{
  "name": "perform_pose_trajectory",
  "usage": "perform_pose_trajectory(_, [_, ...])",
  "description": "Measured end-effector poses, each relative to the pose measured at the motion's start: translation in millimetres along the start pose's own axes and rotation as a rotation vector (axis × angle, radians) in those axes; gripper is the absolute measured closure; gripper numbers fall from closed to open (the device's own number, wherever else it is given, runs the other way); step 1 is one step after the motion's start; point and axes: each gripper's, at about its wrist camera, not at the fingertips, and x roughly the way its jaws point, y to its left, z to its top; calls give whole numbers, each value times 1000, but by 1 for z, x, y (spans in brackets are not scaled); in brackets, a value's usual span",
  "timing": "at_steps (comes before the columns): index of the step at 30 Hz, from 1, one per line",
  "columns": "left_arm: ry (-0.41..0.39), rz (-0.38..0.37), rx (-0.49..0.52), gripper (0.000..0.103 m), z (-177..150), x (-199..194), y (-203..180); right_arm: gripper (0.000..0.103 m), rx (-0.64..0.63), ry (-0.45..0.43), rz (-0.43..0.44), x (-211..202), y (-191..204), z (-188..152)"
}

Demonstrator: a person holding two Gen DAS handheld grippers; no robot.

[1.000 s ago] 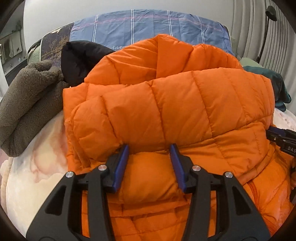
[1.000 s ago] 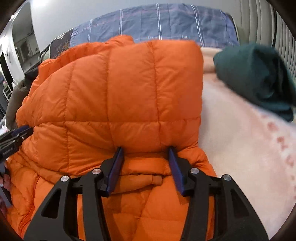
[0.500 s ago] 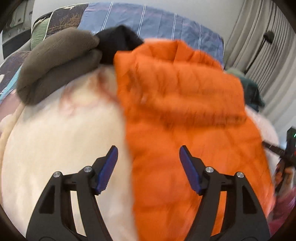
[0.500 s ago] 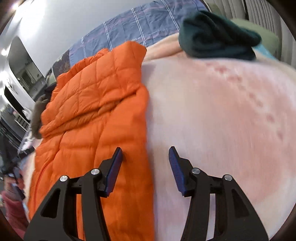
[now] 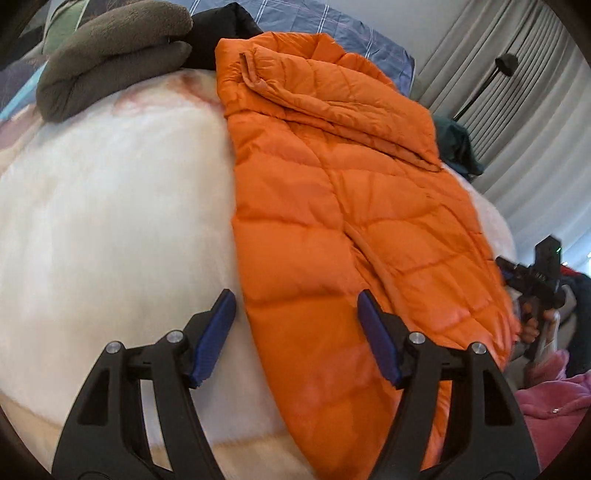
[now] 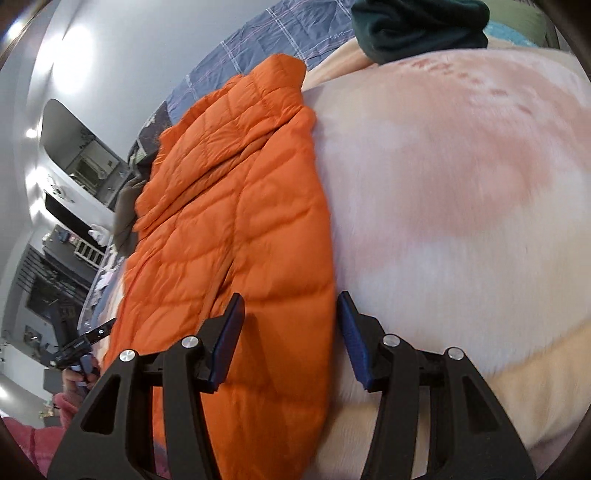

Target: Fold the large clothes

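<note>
The orange jacket [image 5: 332, 206] runs past the lower edge in both views, hiding its hem, and the bed [image 6: 461, 184] looks motion-blurred.

- A quilted orange down jacket [image 5: 332, 206] lies lengthwise on a fluffy white-and-pink plush blanket [image 5: 110, 221], its upper part folded down over the body.
- The left gripper [image 5: 295, 332], black with blue pads, has its jaws spread wide; they straddle the jacket's near left edge and hold nothing.
- A folded grey-brown fleece garment [image 5: 107, 55] sits at the blanket's far left, with a black garment [image 5: 218, 33] just beside it.
- A dark green garment [image 5: 458, 147] shows beyond the jacket's right edge.
- The right gripper [image 5: 532, 280] appears at the jacket's right side, too small to judge its jaws.
- Pale pleated curtains [image 5: 517, 110] hang behind.
</note>
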Motion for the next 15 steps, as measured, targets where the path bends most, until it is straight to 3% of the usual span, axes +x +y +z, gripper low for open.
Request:
perform_pose_trajectory(9, [14, -126, 1, 35, -38, -18, -19, 50, -5, 30, 149, -20, 10, -40])
perform_pose_trajectory(10, [0, -142, -5, 41, -40, -21, -22, 53, -8, 22, 167, -22, 12, -42])
perform_pose_trajectory(11, [-7, -148, -4, 54, -41, -21, -23, 70, -6, 11, 188, -23, 14, -43])
perform_pose_trajectory(12, [-12, -149, -3, 82, -39, -20, -25, 91, 1, -3, 207, -25, 16, -42])
perform_pose_trajectory(13, [-29, -132, -14, 92, -32, -23, -26, 93, 13, -26, 215, -28, 19, -37])
perform_pose_trajectory(15, [-95, -147, -7, 96, -17, -36, -32, 99, 21, -79, 219, -37, 25, -26])
